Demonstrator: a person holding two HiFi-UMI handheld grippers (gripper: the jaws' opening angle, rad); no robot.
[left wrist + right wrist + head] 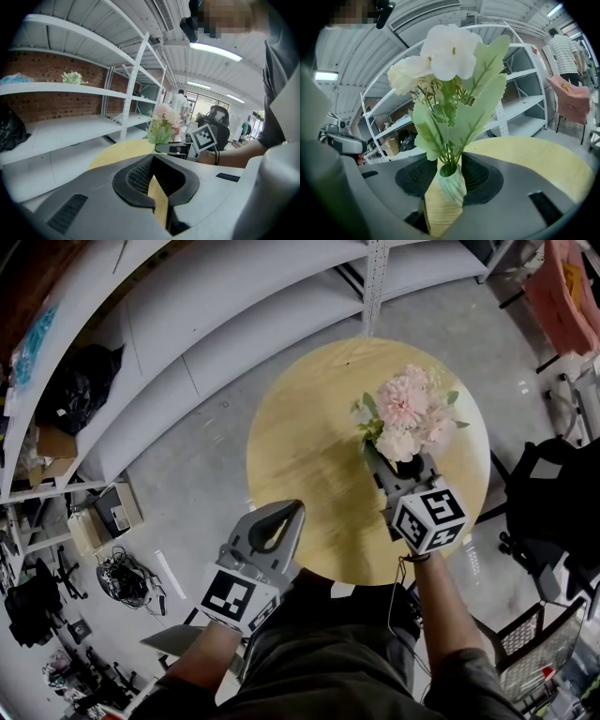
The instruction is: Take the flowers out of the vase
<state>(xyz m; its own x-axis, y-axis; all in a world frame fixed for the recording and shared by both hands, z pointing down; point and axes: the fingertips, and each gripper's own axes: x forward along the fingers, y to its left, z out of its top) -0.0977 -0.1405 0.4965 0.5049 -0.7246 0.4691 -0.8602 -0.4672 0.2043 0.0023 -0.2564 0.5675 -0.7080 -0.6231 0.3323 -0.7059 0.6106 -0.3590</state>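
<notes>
Flowers [410, 413] in vase [451, 187], seemingly tight in right gripper [403, 465], on round wooden table [300, 465] by white shelves [216, 324]; left gripper [298, 508] closed.

One round table [309, 456], one vase [452, 187], one bunch of flowers [410, 413], and two tongs: left tongs [296, 507], right tongs [401, 461].

Bright, even indoor light comes from ceiling strip lights [215, 50]; shadows are faint. Flowers [449, 51] wash out in the right gripper view; vase [451, 185] is slightly soft. Heavy fisheye bending and dark vignetted corners mark all views.
</notes>
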